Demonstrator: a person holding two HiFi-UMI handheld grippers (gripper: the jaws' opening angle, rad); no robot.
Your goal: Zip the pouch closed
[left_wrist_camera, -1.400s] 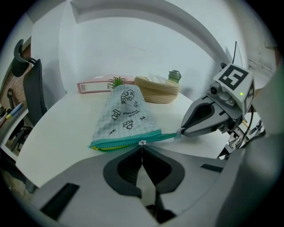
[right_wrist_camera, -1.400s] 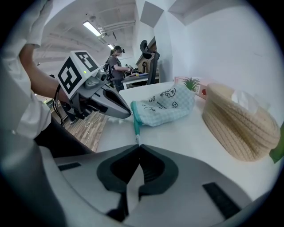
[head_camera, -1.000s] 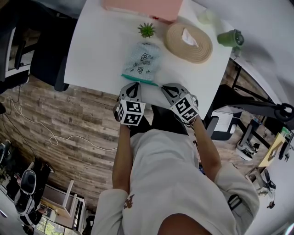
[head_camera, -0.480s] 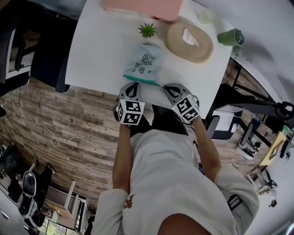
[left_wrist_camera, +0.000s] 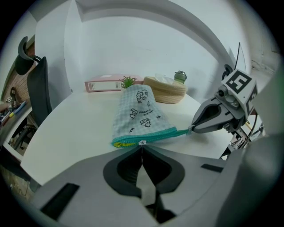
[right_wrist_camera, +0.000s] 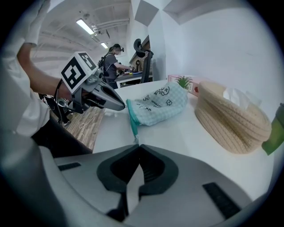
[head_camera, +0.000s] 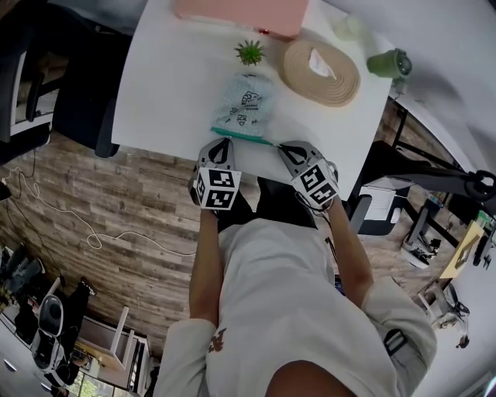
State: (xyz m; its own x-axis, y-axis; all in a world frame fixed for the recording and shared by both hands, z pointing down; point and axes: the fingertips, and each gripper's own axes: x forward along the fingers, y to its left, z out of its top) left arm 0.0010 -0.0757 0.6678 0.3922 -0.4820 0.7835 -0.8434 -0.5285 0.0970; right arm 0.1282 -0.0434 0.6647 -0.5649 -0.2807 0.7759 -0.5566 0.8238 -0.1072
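A pale checked pouch (head_camera: 242, 105) with a teal zipper edge (head_camera: 242, 136) lies at the near edge of the white table (head_camera: 170, 85). My left gripper (head_camera: 221, 143) is shut on the small zipper pull (left_wrist_camera: 142, 142). Left of the pull, yellow lining (left_wrist_camera: 119, 143) shows in the gap. My right gripper (head_camera: 281, 147) is shut on the teal tab (right_wrist_camera: 135, 133) at the zipper's right end. That tab is stretched taut off the pouch (right_wrist_camera: 157, 105). Each gripper sees the other: right gripper (left_wrist_camera: 192, 129), left gripper (right_wrist_camera: 122, 106).
Behind the pouch stand a small potted plant (head_camera: 248, 52), a pink box (head_camera: 240, 12), a woven basket (head_camera: 319, 71) with tissue in it, and a green cup (head_camera: 390, 63). A black chair (head_camera: 85, 101) stands at the table's left. People work at desks in the distance (right_wrist_camera: 113, 60).
The pouch's zipper edge has shifted slightly to the right in the head view. Both grippers keep their grip and have barely moved.
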